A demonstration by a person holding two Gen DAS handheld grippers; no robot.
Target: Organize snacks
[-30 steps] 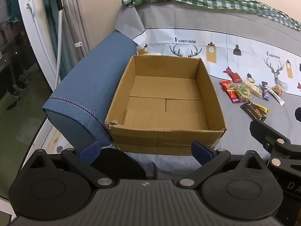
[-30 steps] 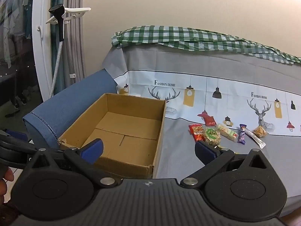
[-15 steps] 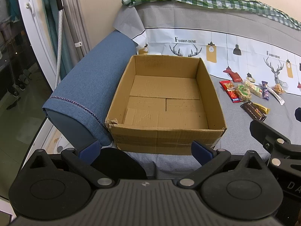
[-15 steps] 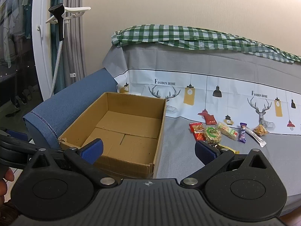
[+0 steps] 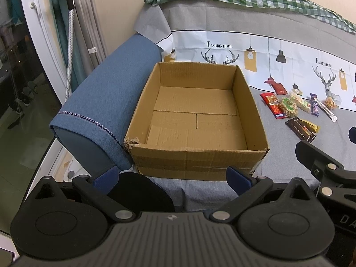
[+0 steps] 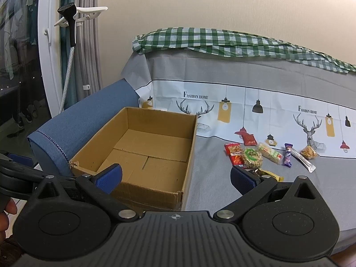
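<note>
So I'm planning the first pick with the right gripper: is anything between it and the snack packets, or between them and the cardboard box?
Nothing visible. The open right gripper faces the small snack packets across bare grey sheet; the brown cardboard box beside them is open-topped.

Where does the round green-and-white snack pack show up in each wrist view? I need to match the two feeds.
Left wrist: the round green snack pack lies right of centre, on the grey cover to the right of the cardboard box.
Right wrist: it lies right of centre, lower-middle, just above the right claw's right fingertip.
Shared landmark: the red snack packet touching its left side.
</note>
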